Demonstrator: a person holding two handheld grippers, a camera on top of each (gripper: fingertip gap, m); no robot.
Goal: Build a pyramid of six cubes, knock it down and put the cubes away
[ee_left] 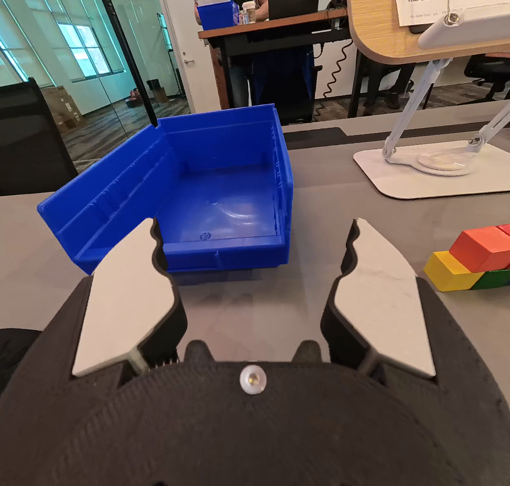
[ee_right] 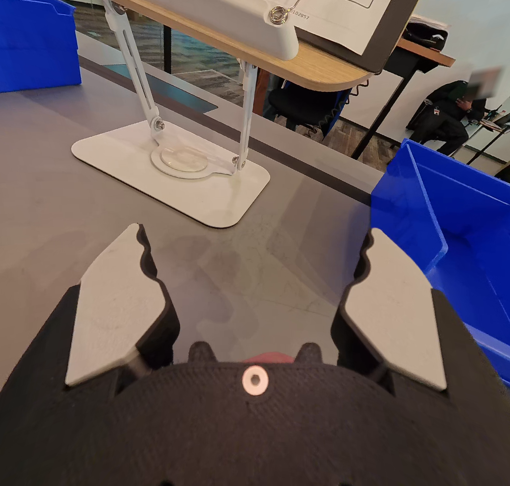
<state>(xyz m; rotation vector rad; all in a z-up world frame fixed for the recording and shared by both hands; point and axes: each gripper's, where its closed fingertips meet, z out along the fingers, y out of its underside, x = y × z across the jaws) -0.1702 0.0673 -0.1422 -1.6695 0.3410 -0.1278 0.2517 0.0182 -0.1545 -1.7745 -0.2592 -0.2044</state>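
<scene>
Grey tabletop (ee_left: 317, 202) carries two blue bins: one (ee_left: 220, 196) ahead of the left gripper (ee_left: 255, 221), another (ee_right: 447, 238) beside the right gripper (ee_right: 255, 228). Both grippers gape wide, holding nothing. Four cubes show at the left view's right edge: yellow (ee_left: 447, 272), orange (ee_left: 480, 247), green (ee_left: 494, 279) and a red sliver (ee_left: 505, 228), cut off. One white stand (ee_right: 176, 180) holds a sheet.

Both cameras sit low over the grey table (ee_left: 317, 224), each looking forward between its own fingers. The left wrist view faces the blue bin (ee_left: 220, 196) close ahead, the white stand (ee_left: 430, 169) off to its right. The right wrist view looks straight at that stand (ee_right: 171, 174), which both views share.
</scene>
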